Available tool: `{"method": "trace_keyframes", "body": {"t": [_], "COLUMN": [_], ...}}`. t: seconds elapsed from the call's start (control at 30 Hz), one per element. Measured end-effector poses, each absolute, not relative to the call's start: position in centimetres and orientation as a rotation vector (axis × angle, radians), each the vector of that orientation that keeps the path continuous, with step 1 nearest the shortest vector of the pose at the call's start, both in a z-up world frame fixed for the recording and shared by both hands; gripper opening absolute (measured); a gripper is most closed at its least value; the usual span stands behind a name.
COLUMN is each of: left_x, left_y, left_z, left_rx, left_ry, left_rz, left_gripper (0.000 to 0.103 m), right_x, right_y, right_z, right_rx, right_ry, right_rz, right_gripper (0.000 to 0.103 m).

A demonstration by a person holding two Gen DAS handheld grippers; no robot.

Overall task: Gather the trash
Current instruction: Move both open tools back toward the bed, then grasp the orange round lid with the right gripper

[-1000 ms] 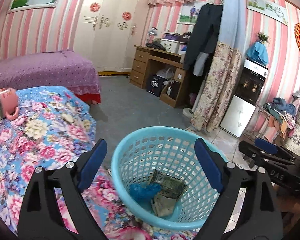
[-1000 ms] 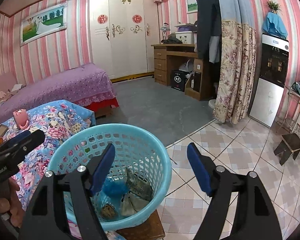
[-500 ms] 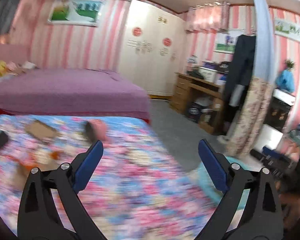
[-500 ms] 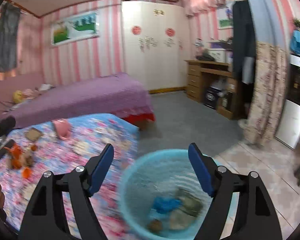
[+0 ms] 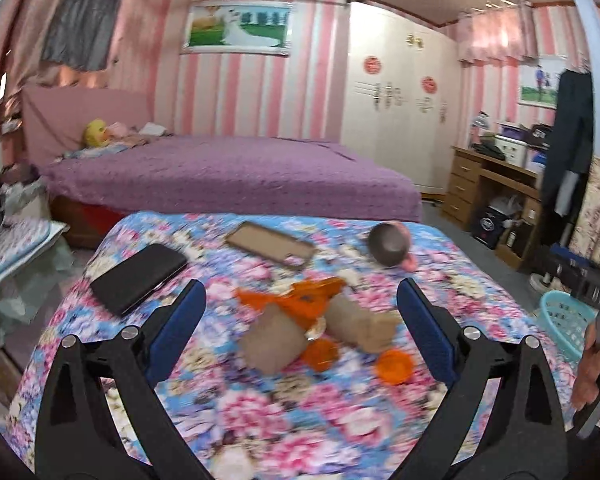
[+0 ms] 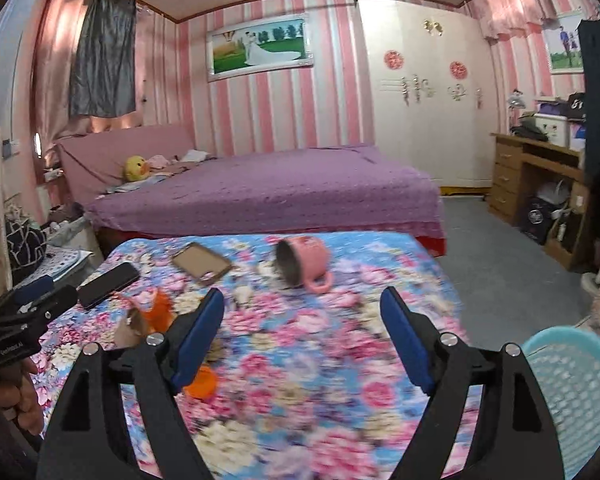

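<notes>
Right now my left gripper (image 5: 298, 328) is spread wide with nothing in it, and the trash sits straight ahead of it on the flowered tablecloth (image 5: 300, 432). Closest, toward my right blue pad, is an orange cap (image 5: 394, 366). Just past it are two crumpled brown paper lumps (image 5: 274, 344), side by side and touching, so the pile runs left to right across my jaws. An orange wrapper (image 5: 300, 298) lies on their far side, its long way also going across. My right gripper (image 6: 302, 338) is opening, nothing in it, and the same pile sits off to its left, so I think my left hand is the nearer one for the grab. The blue basket (image 6: 572, 392) is low on my right, beside the table edge. Farther off lie things that do not look like trash: a black phone (image 5: 138, 276), a phone case (image 5: 270, 244), and a pink mug (image 6: 302, 262) tipped on its side, mouth toward me.
</notes>
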State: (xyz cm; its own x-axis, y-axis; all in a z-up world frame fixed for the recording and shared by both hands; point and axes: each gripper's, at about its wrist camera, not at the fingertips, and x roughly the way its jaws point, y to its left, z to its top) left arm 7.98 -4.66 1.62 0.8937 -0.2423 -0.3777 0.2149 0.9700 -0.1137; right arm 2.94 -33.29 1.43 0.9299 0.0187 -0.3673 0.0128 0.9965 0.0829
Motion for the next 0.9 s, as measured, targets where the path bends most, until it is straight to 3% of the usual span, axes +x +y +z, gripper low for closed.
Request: {"method": "trace_keyframes", "body": {"t": [0.13, 0.33, 0.9], "left_x": [9.2, 10.6, 11.0], "left_y": [-2.8, -0.8, -1.8], "left_z": [-1.1, -2.2, -4.1], "left_rx": [-0.097, -0.147, -0.089], "left_ry": [0.492, 0.546, 0.638], "left_rz": [-0.215, -0.175, -0.178], "left_gripper": [0.093, 0.096, 0.096], "right_x": [4.9, 5.2, 7.8], "right_y": [-31.3, -30.8, -25.9], "right_z": [-2.4, -3.1, -6.2], "right_rx": [0.024, 0.037, -0.03], "right_ry": [0.478, 0.497, 0.658], "right_rz": [0.033, 0.038, 0.17], "right_gripper": [0.08, 0.085, 0.085]}}
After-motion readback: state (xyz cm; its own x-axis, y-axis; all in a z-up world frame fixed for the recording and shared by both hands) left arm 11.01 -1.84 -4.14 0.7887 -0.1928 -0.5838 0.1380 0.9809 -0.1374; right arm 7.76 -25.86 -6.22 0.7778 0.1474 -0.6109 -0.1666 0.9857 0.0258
